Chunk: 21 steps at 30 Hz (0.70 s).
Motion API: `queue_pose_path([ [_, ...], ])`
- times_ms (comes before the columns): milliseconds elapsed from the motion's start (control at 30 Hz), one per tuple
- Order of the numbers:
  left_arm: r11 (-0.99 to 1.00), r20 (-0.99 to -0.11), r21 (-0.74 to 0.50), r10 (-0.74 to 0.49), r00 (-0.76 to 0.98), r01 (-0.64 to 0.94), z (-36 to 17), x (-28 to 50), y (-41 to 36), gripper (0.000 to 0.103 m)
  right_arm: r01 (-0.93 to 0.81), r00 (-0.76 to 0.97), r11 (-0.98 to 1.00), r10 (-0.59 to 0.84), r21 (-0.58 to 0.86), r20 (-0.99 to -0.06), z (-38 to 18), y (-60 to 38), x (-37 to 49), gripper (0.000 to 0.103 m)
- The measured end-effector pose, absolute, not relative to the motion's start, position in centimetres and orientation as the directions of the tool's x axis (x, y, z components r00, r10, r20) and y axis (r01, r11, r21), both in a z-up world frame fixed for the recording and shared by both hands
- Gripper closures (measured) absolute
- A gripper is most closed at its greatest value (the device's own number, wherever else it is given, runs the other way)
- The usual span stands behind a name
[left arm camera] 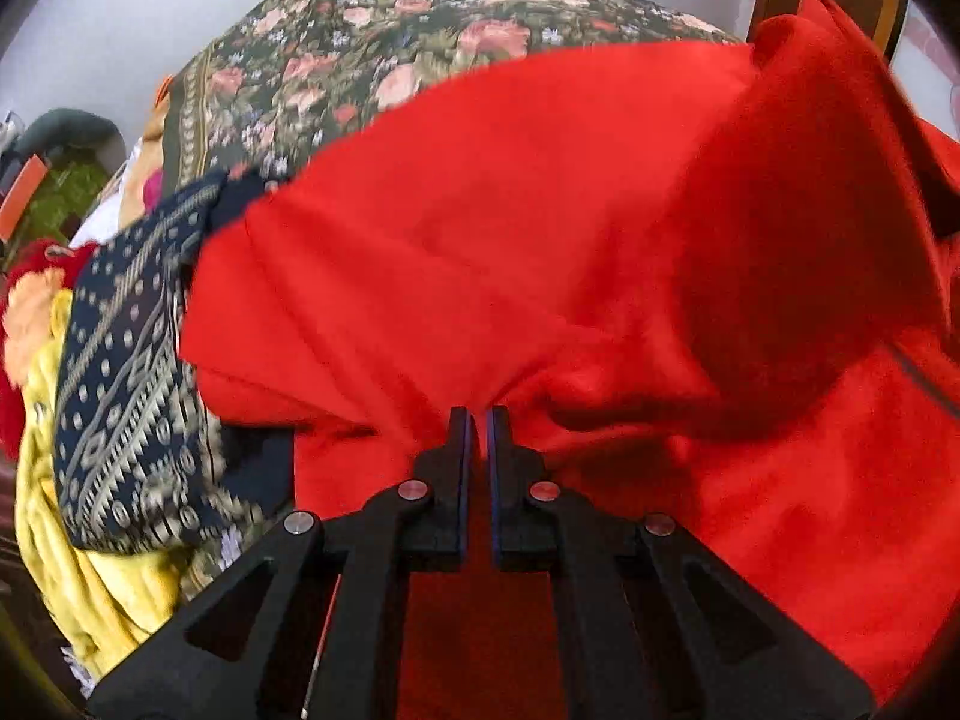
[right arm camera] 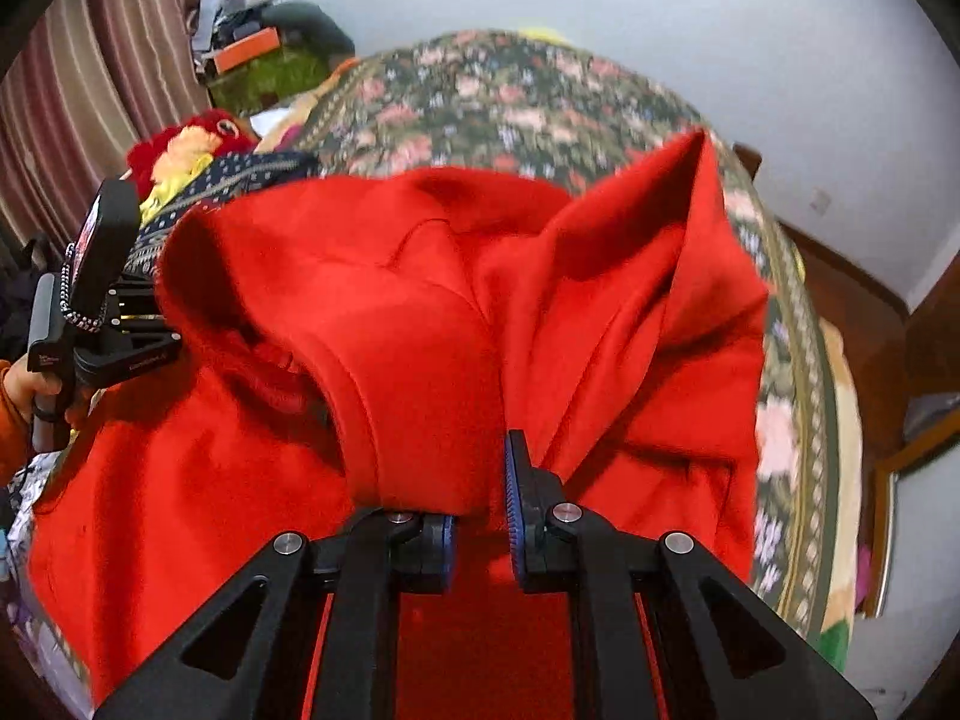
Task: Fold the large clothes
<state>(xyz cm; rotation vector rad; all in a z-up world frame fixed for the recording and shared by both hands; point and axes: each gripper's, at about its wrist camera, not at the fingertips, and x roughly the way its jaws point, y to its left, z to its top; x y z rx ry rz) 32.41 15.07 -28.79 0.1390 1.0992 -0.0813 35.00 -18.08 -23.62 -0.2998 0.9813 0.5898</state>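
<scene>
Both the left gripper [left arm camera: 479,420] and right gripper [right arm camera: 480,468] were clamped on the red garment [left arm camera: 540,210], bunched and lifted over the bed [left arm camera: 360,30], folding seemingly barely begun.

One red garment [left arm camera: 540,228], one navy patterned cloth [left arm camera: 126,372], one yellow cloth [left arm camera: 66,552], one floral bedspread [left arm camera: 372,42], two grippers [left arm camera: 479,420] [right arm camera: 480,468].
</scene>
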Motion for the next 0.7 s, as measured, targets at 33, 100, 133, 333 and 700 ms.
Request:
queue_pose_path([
  [33,0.99,-0.889,0.053,-0.013,0.458,0.133,-28.6,31.9,15.5,0.1,-0.593,0.408,0.804,0.334,0.032,-0.85,-23.7,-18.4,34.9,0.094],
  [100,0.993,-0.885,0.027,-0.031,0.465,0.119,-28.0,31.3,16.2,0.099,-0.59,0.397,0.806,0.334,0.041,-0.855,-23.7,-18.8,34.5,0.093],
  [133,0.994,-0.882,0.024,-0.029,0.469,0.107,-27.6,30.9,16.7,0.098,-0.588,0.397,0.808,0.335,0.043,-0.854,-23.6,-18.9,34.3,0.092],
  [333,0.996,-0.857,0.05,0.009,0.516,0.067,-24.7,29.1,18.6,0.096,-0.546,0.503,0.838,0.303,-0.025,-0.809,-21.3,-20.1,32.0,0.086],
  [700,1.0,-0.816,0.02,0.026,0.577,-0.017,-21.6,29.9,19.5,0.061,-0.368,0.666,0.928,0.22,-0.057,-0.713,-16.2,-25.5,31.8,0.084],
])
